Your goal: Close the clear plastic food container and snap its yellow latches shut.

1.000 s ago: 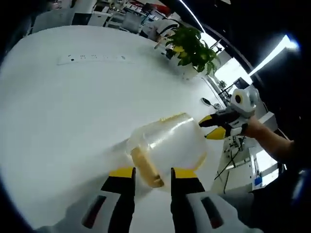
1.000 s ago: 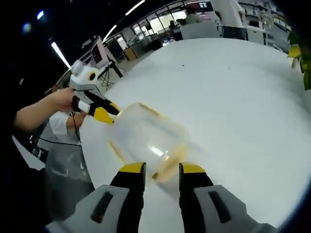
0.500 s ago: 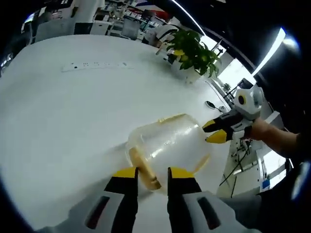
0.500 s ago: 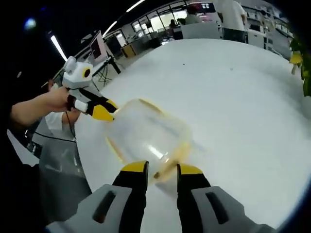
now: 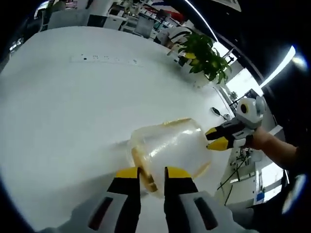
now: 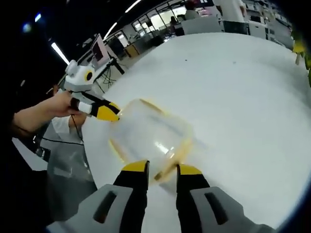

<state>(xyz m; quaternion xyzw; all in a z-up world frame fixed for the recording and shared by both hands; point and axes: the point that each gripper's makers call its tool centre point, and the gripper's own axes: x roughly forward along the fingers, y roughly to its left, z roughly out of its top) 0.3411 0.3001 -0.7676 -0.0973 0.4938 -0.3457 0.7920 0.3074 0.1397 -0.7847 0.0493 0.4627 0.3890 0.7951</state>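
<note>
A clear plastic food container (image 5: 170, 145) with yellow latches lies on the white table (image 5: 58, 111), held from both ends. In the left gripper view my left gripper (image 5: 152, 174) is shut on the yellow latch (image 5: 145, 170) at the near end. At the far end the right gripper (image 5: 219, 138) touches the container with its yellow tips. The right gripper view shows the container (image 6: 150, 133) from the other side. There my right gripper (image 6: 162, 169) is shut on the near yellow latch (image 6: 169, 162), and the left gripper (image 6: 104, 112) meets the far end.
A potted plant (image 5: 204, 53) and a flat white strip (image 5: 104, 59) sit on the far part of the table. A person's hand (image 6: 53, 107) holds the left gripper beyond the table edge. Desks, screens and people (image 6: 228, 12) fill the room behind.
The left gripper's jaws have drawn closer together around the latch, and the right gripper's jaws have narrowed slightly. Both views have shifted a little; the container has stayed in place.
</note>
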